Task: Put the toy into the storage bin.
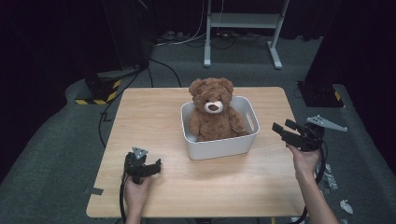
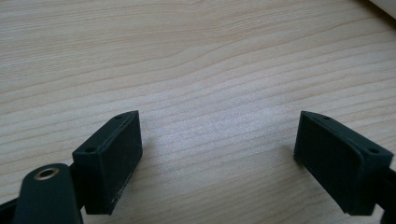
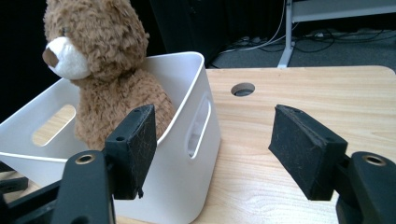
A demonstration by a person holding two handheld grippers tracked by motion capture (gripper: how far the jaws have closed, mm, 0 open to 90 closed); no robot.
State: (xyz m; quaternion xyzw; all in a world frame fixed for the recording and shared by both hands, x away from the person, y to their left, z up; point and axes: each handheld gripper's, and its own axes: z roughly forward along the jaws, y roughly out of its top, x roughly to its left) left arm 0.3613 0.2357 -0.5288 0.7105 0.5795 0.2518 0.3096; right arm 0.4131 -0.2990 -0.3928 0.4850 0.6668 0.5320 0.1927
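Fingers (image 3: 303, 154) apart beside unlabelled bin (image 3: 196, 182)

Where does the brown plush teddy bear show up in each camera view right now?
High view: brown plush teddy bear sits centre, inside the white plastic bin.
Left gripper view: not in it, just wooden tabletop.
Right gripper view: upper left, in the bin.
Shared landmark: the tabletop.
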